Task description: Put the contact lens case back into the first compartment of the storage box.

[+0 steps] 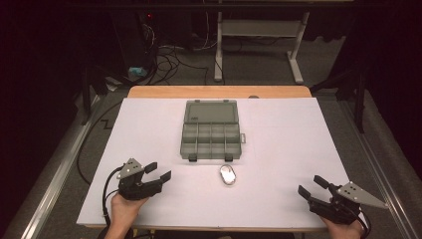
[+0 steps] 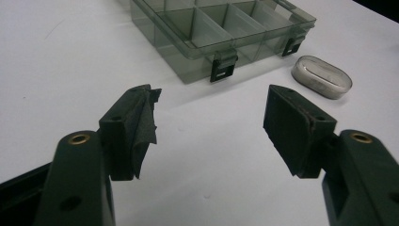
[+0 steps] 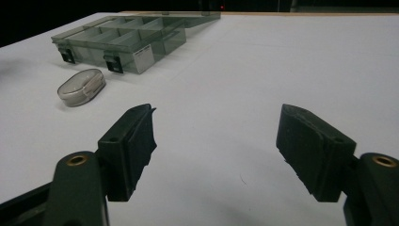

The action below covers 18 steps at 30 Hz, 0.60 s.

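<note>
Capsule [image 1: 228, 175], small, oval and shiny, lies on the white table [image 1: 278, 164] just in front of the compartment box [image 1: 211, 137], whose lid is folded back. Nearest is the left gripper [image 1: 158, 172], jaws spread wide and empty, pointing toward it; the right gripper [image 1: 313, 185] waits well apart, also spread and empty. A good pickup, I judge, straddles the capsule's narrow sides, low, squeezing gently so it doesn't skid

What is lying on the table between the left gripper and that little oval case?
Nothing: in the high view, only bare white table separates the left gripper from the oval case; the left gripper view agrees.
</note>
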Available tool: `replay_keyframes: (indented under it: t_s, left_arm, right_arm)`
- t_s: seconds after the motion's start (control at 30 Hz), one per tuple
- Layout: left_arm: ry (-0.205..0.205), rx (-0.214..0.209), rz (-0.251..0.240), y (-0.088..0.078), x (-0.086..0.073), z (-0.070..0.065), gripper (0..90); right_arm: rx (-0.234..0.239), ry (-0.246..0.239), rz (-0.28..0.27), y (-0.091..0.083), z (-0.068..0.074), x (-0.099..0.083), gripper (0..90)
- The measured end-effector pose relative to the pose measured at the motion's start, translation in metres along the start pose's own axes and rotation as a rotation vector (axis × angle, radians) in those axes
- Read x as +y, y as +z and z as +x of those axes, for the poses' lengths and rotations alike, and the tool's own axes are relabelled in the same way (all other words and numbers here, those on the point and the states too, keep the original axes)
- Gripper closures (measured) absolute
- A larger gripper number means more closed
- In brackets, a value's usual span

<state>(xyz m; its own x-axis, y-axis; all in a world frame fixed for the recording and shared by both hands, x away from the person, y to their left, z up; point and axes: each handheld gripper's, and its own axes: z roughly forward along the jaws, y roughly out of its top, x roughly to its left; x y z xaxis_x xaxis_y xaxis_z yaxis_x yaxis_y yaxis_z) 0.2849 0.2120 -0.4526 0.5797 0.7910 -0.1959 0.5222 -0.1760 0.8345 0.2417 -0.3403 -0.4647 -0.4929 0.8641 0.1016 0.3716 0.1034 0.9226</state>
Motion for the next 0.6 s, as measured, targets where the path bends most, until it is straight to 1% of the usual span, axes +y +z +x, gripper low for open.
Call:
replay_keyframes:
  t_s: [0.13, 0.2, 0.27, 0.33, 0.4, 0.47, 0.6]
  left_arm:
    - [0.002, -0.006, -0.006, 0.003, 0.002, -0.003, 34.5]
    - [0.017, -0.011, -0.006, 0.007, 0.004, -0.007, 34.6]
    - [0.022, -0.015, -0.004, 0.009, 0.004, -0.008, 34.6]
    - [0.023, -0.023, -0.004, 0.011, 0.005, -0.010, 34.6]
    - [0.017, -0.035, -0.018, 0.012, 0.006, -0.011, 34.7]
    - [0.018, -0.042, -0.022, 0.013, 0.007, -0.011, 35.0]
    - [0.036, -0.046, -0.011, 0.015, 0.008, -0.015, 35.3]
  right_arm:
    - [0.004, -0.002, -0.003, 0.000, 0.000, 0.000, 28.7]
    - [0.006, -0.005, -0.003, 0.000, 0.000, 0.000, 28.7]
    - [0.007, -0.004, -0.002, 0.000, 0.000, 0.000, 28.7]
    - [0.007, -0.007, -0.002, 0.000, 0.000, 0.000, 28.7]
    - [0.009, -0.006, -0.002, 0.001, 0.000, 0.000, 28.7]
    - [0.008, -0.007, -0.003, 0.001, 0.000, 0.000, 28.8]
    - [0.009, -0.006, -0.003, 0.000, 0.000, 0.000, 28.8]
